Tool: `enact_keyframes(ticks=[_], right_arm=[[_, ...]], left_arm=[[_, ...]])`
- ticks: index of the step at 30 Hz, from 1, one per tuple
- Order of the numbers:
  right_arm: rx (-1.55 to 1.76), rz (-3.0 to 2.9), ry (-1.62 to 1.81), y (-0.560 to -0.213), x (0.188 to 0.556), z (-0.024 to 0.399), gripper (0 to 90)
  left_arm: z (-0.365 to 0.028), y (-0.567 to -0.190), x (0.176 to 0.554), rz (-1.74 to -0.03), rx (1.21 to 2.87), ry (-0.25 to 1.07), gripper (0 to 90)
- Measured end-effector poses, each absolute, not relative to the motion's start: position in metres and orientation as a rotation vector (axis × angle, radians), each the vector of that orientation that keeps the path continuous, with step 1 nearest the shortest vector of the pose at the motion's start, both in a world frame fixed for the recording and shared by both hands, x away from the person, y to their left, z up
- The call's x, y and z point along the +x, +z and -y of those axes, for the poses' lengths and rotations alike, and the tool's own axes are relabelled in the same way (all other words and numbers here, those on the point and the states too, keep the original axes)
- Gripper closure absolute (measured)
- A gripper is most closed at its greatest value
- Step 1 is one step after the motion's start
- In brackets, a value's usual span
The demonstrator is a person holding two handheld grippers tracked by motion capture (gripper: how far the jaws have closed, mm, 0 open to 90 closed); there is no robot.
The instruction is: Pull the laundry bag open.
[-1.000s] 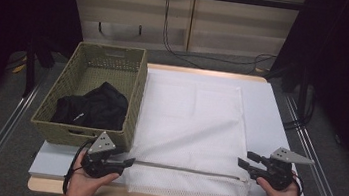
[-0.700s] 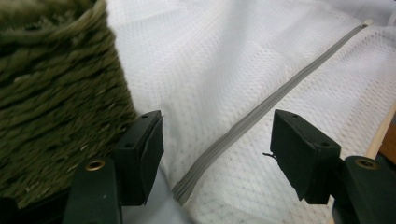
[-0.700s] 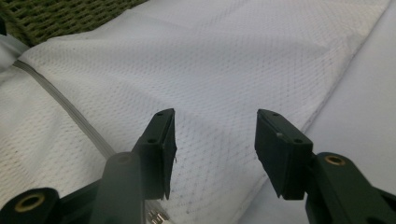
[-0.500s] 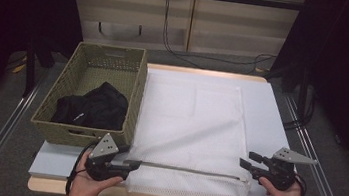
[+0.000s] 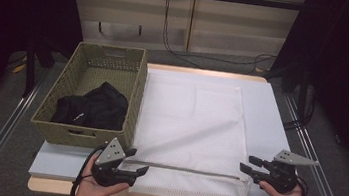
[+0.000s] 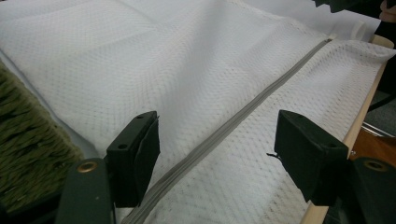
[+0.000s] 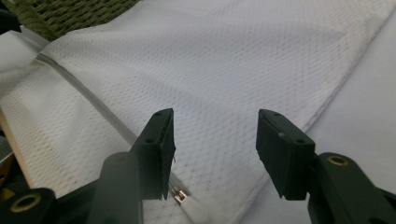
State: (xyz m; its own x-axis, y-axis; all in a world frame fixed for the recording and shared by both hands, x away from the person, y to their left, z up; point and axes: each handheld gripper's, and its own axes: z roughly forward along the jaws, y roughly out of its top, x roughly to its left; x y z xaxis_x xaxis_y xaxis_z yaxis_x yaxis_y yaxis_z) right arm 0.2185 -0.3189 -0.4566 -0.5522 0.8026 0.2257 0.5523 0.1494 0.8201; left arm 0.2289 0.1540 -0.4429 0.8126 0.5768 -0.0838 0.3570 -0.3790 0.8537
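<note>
A white mesh bag [image 5: 192, 125] lies flat on the table, with a grey zipper [image 5: 184, 169] running along its near edge. My left gripper [image 5: 138, 161] sits at the zipper's left end. Its jaws have just been opening, and in the left gripper view [image 6: 217, 154] the zipper [image 6: 243, 116] runs along the mesh between them, not pinched. My right gripper [image 5: 246, 163] is at the zipper's right end. It stands open [image 7: 215, 149] over the mesh, with the metal zipper pull [image 7: 177, 196] just below its left jaw.
A woven olive basket [image 5: 135, 93] stands at the table's left, touching the bag's left edge, with a black garment [image 5: 93, 105] inside. The bare white table top [image 5: 273, 120] shows to the right of the bag. Dark floor and rails flank the table.
My left gripper has shifted slightly right along the near edge and its jaws stand wider apart. The right gripper has stayed where it was.
</note>
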Motion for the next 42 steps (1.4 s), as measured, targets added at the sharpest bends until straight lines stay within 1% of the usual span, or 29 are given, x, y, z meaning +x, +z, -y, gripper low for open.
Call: enact_keyframes(ticks=[6, 12, 21, 25, 30, 34, 37, 42], right_arm=[[1.35, -2.149, 1.351, -0.458, 0.207, 0.328, 46.1], [1.349, -2.165, 1.326, -0.459, 0.205, 0.327, 50.4], [1.354, -2.23, 1.276, -0.465, 0.218, 0.32, 57.7], [1.369, -2.255, 1.223, -0.471, 0.224, 0.32, 57.3], [1.387, -2.26, 1.152, -0.475, 0.223, 0.32, 53.1], [1.382, -2.285, 1.088, -0.479, 0.224, 0.319, 52.3], [1.367, -2.293, 1.065, -0.479, 0.224, 0.318, 52.4], [1.33, -2.301, 0.995, -0.478, 0.223, 0.313, 56.6]], left_arm=[[-0.146, -0.444, 0.227, -0.665, 2.021, 0.263, 30.8], [-0.135, -0.445, 0.227, -0.626, 2.029, 0.241, 29.7], [-0.128, -0.446, 0.225, -0.61, 2.039, 0.218, 28.4], [-0.125, -0.446, 0.221, -0.587, 2.055, 0.22, 28.2], [-0.127, -0.448, 0.222, -0.603, 2.052, 0.223, 28.3], [-0.128, -0.448, 0.224, -0.604, 2.054, 0.229, 28.3], [-0.128, -0.448, 0.224, -0.609, 2.063, 0.233, 28.4], [-0.129, -0.449, 0.226, -0.618, 2.06, 0.24, 28.7]])
